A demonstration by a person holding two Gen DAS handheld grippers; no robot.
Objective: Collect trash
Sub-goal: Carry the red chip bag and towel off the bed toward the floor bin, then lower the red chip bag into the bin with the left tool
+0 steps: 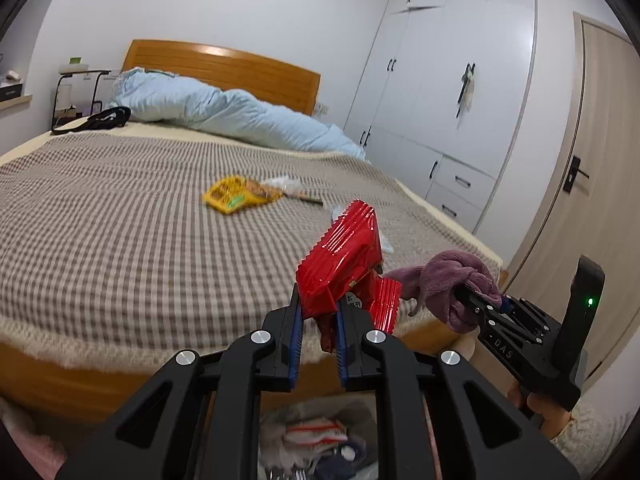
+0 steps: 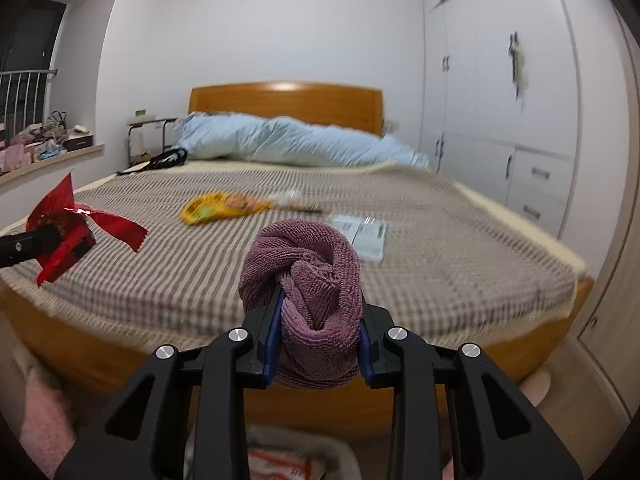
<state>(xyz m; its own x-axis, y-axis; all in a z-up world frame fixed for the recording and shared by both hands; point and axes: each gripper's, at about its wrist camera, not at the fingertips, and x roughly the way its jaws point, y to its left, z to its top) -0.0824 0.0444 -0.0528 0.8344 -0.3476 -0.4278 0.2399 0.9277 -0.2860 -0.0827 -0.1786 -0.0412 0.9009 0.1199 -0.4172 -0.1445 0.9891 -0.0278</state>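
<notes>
The left hand-held gripper (image 1: 318, 330) is clenched on a crumpled red wrapper (image 1: 344, 256), held above the near edge of the bed (image 1: 100, 208). The right hand-held gripper (image 2: 318, 344) grasps a bunched purple cloth (image 2: 304, 276). Farther off on the checked cover lie a yellow snack packet (image 1: 232, 196) and a white paper pack (image 2: 366, 234) — beyond them, a blue duvet (image 1: 224, 114). Below, near, a bin (image 1: 320, 440) holds scraps.

Red wrapper (image 1: 344, 258), mauve cloth (image 2: 304, 280), yellow packet (image 1: 234, 196), brown-checked bedspread (image 1: 120, 220)
</notes>
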